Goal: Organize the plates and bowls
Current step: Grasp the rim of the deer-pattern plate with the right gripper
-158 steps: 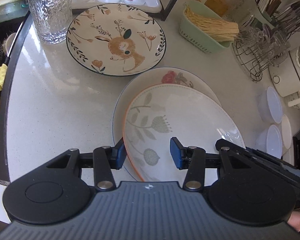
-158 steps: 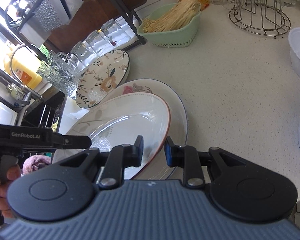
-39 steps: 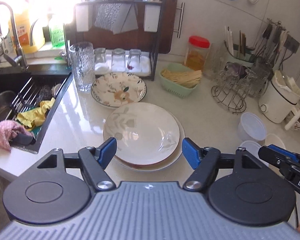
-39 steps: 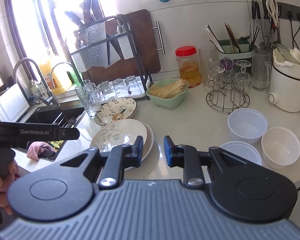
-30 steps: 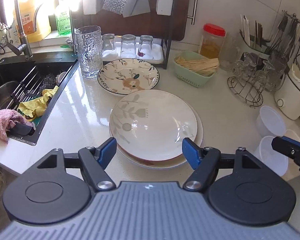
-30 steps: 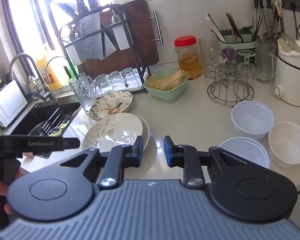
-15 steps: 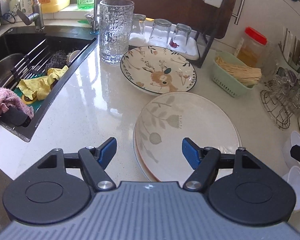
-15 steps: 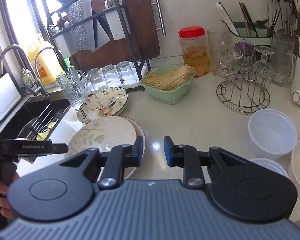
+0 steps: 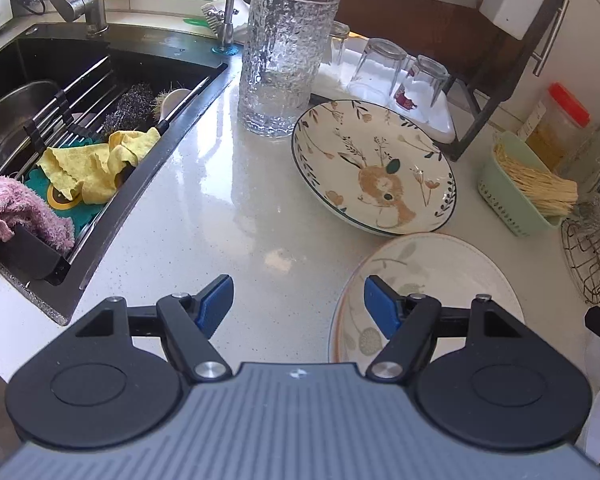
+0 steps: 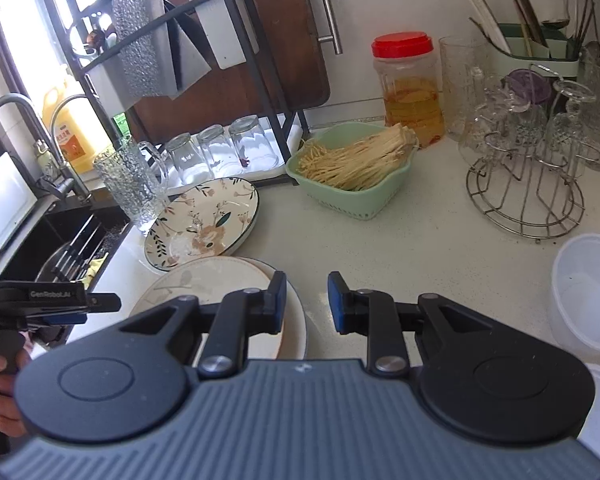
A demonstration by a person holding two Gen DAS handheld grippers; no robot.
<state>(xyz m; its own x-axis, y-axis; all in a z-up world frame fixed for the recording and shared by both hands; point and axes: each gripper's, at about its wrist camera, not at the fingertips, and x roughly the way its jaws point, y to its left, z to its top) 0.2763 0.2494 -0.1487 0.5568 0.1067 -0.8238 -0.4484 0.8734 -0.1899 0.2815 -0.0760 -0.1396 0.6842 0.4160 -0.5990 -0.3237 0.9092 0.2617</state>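
The left hand-held gripper (image 9: 299, 302) is held released, jaws wide apart and empty, above the counter (image 9: 204, 216), with its right pad over the near-left rim of the leaf plate (image 9: 440, 280). The right hand-held gripper (image 10: 307, 302) is seen with a narrow gap, grasping nothing, beside the stacked plates (image 10: 220, 280). The rabbit plate (image 9: 374, 168) is set just beyond the stack, near the tumbler (image 9: 288, 56). Plastic bowls (image 10: 588, 292) are seen at the right, well apart from the plates
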